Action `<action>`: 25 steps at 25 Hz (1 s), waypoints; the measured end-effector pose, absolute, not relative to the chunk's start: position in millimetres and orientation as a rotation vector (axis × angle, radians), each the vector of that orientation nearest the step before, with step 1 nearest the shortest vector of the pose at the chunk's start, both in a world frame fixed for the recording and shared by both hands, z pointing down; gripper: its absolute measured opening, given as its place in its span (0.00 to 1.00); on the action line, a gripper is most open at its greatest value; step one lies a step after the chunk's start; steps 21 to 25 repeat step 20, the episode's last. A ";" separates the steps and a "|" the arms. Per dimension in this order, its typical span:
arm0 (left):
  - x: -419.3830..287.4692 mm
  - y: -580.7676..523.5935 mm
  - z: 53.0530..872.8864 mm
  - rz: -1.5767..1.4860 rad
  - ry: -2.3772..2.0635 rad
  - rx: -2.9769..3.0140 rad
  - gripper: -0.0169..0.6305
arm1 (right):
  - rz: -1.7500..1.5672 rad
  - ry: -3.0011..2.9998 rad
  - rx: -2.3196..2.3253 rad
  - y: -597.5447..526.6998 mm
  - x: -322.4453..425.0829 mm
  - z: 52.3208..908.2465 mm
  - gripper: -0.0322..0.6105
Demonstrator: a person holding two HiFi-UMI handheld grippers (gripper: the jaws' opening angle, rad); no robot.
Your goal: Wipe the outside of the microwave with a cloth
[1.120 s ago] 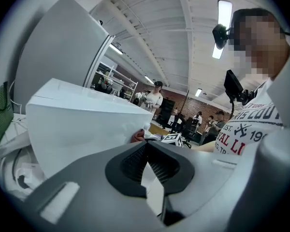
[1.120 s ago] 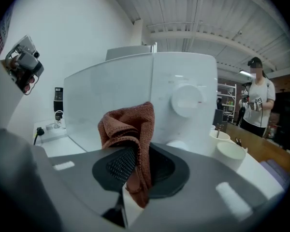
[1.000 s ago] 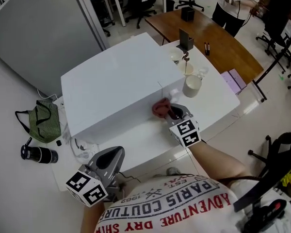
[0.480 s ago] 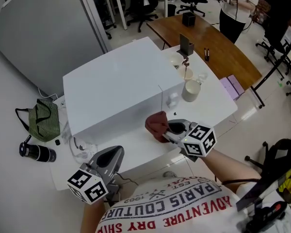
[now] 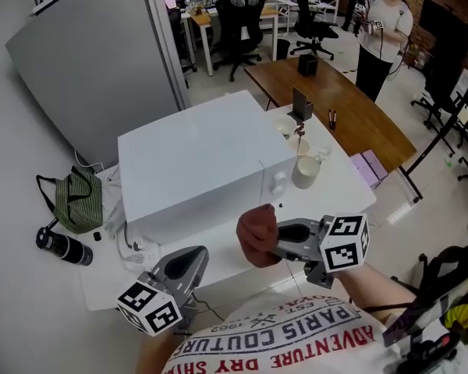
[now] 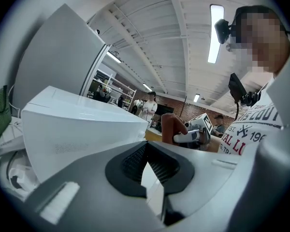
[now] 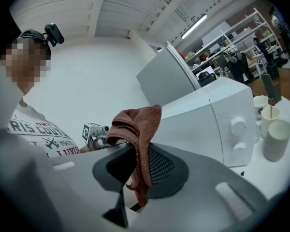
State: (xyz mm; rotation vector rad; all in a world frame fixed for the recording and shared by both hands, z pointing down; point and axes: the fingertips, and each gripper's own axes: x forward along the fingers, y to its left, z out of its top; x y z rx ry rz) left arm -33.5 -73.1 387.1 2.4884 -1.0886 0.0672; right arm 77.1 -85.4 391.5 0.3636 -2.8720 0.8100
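The white microwave (image 5: 195, 162) stands on a white table (image 5: 339, 181), its door and two knobs (image 7: 238, 135) facing me. My right gripper (image 5: 274, 241) is shut on a reddish-brown cloth (image 5: 257, 234), held in the air in front of the microwave's lower right corner and clear of it. In the right gripper view the cloth (image 7: 137, 129) hangs bunched between the jaws. My left gripper (image 5: 189, 262) sits low at the table's near left edge, shut with nothing in it; in its own view the microwave (image 6: 82, 129) lies close ahead.
Two white cups (image 5: 303, 171) and a small dark stand (image 5: 300, 107) sit to the microwave's right. A cable (image 5: 132, 244) trails at its left. A green bag (image 5: 76, 201) and a black lens (image 5: 61, 246) lie on the floor. A brown table (image 5: 351, 115) and a person (image 5: 378, 29) are behind.
My right gripper has drawn back from the microwave front toward me, lifting the cloth off the surface. The head view has tilted up. The left gripper has stayed low.
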 end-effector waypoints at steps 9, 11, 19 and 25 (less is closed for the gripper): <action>-19.8 -67.1 379.0 0.072 -1.085 2.511 0.04 | 0.810 -2.891 0.327 -76.2 75.8 390.8 0.13; -17.1 -65.9 378.2 0.076 -1.085 2.510 0.04 | 0.813 -2.892 0.317 -75.1 76.9 391.6 0.13; -10.9 -58.3 375.9 0.097 -1.090 2.506 0.04 | 0.807 -2.893 0.311 -70.7 80.8 392.4 0.13; -9.9 -57.5 376.4 0.094 -1.088 2.507 0.04 | 0.806 -2.892 0.307 -69.6 81.2 392.5 0.13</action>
